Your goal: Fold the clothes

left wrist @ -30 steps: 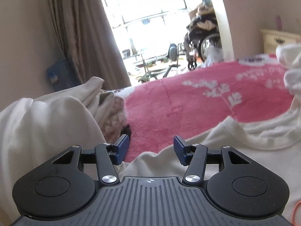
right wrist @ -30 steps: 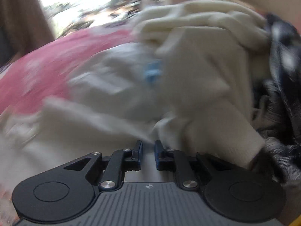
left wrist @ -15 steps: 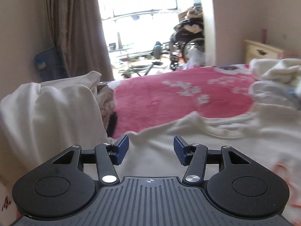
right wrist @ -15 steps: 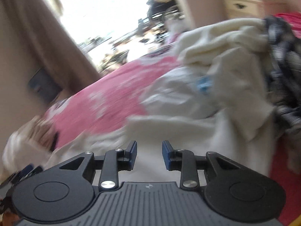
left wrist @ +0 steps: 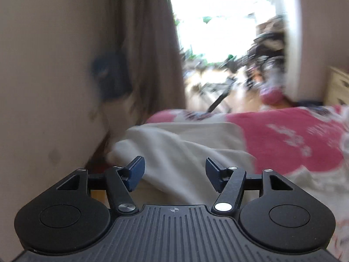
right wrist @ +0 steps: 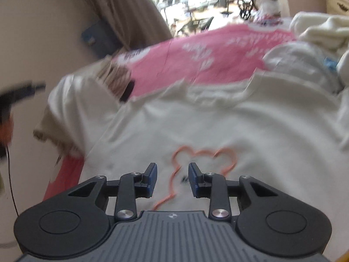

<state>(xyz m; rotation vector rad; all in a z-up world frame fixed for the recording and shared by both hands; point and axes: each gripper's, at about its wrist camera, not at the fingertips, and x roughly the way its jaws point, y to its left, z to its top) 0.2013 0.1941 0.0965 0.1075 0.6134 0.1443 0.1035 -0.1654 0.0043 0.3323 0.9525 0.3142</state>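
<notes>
Two grippers are in view, and neither holds cloth. The right gripper (right wrist: pixel 171 179) has its jaws parted with nothing between the pads; it hangs over the cream T-shirt (right wrist: pixel 218 126), which lies spread face-up directly ahead of and below the fingertips. The shirt's orange outline print (right wrist: pixel 202 155) sits just beyond the gap between the jaws, and the neckline (right wrist: pixel 218 96) lies farther ahead. This flat, chest-up layout probably serves as the starting position for a fold, since both side edges stay reachable.

The left gripper (left wrist: pixel 174 172) has its jaws opening, also empty. Just ahead of its fingertips rests a heap of cream cloth (left wrist: pixel 181 144), bunched against the wall side to the left. Whether that heap belongs to the same shirt cannot be told.

Beyond both tools the pink bedspread (right wrist: pixel 196 50) runs toward a brown curtain (left wrist: pixel 144 43) and a bright window (left wrist: pixel 218 11). More loose laundry (right wrist: pixel 316 30) is piled ahead and right of the right gripper.

Compared with one second earlier, the right jaws were nearly shut and faced the pile; they now face the spread shirt. The left view has swung toward the wall and blurred.
</notes>
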